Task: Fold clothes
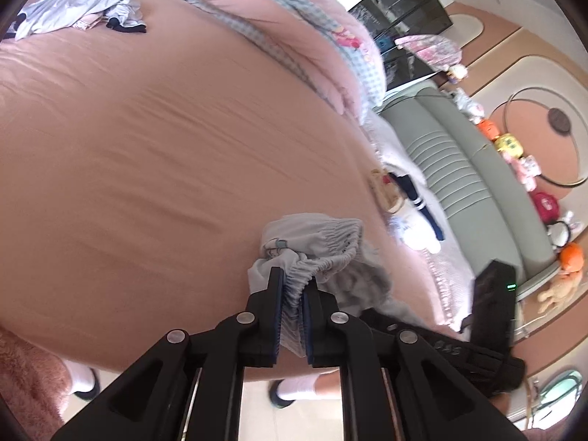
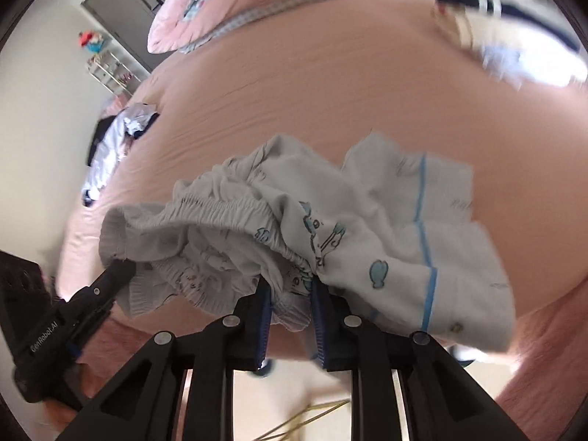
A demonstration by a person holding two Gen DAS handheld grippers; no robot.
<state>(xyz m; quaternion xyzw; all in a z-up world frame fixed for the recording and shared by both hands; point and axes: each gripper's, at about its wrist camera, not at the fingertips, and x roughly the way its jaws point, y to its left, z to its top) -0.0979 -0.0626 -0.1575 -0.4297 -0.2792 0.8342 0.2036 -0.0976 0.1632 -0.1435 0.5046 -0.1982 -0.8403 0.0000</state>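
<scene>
Both tools are clamped on the white printed shorts (image 2: 330, 220) at the bed's near edge: the left tool (image 1: 293, 283) pinches the elastic waistband, the right tool (image 2: 290, 286) bunched fabric. Beyond them the pink bed sheet (image 1: 147, 147) lies bare up to a clothes heap (image 1: 77, 7) and folded quilt (image 1: 294, 29).
</scene>
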